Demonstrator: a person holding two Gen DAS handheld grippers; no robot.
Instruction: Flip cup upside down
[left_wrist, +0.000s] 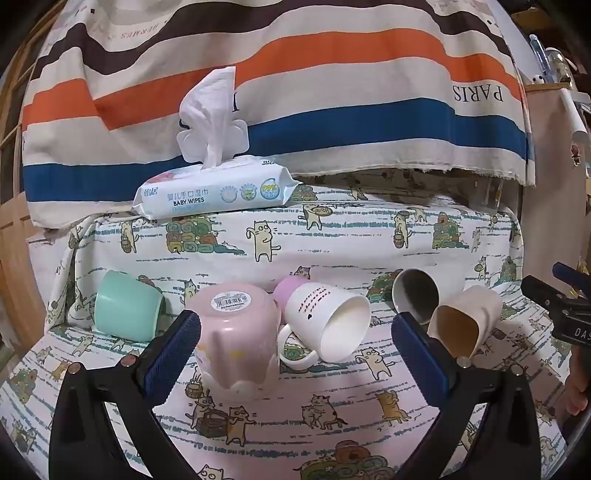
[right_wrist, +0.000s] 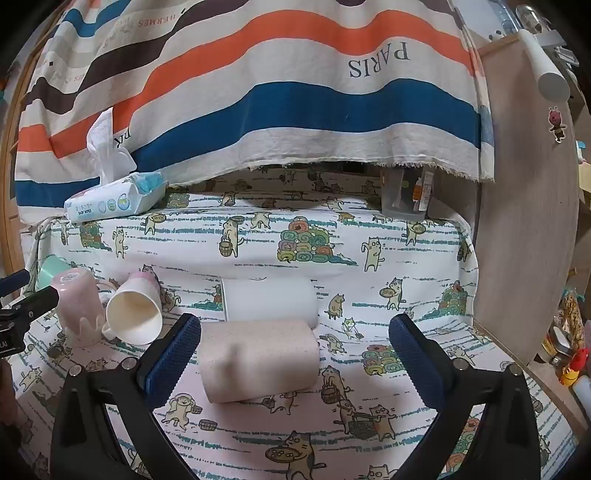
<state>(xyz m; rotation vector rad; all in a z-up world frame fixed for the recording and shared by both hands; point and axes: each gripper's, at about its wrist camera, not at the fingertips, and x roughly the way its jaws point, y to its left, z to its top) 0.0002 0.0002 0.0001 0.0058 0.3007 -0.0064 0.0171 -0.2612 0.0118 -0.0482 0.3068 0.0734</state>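
the left gripper (left_wrist: 295, 350) has its jaws spread wide, holding nothing. between its blue pads, close to the left one, the pink cup (left_wrist: 236, 339) stands upside down on the cat-print cloth (left_wrist: 332, 402) that covers the table, its barcode label facing up. a white mug (left_wrist: 328, 317) lies on its side touching the pink cup, mouth toward the camera, with a mint cup (left_wrist: 127, 310) tipped over to the left. to the right a steel-lined cup (left_wrist: 415, 295) and a beige cup (left_wrist: 465, 321) lie on their sides, touching each other.

the right gripper (right_wrist: 295, 350) is also wide open and empty, the beige cup (right_wrist: 258, 360) lying sideways between its pads. a pack of baby wipes (left_wrist: 214, 190) sits on the raised ledge behind, in front of a striped cloth (left_wrist: 332, 92).
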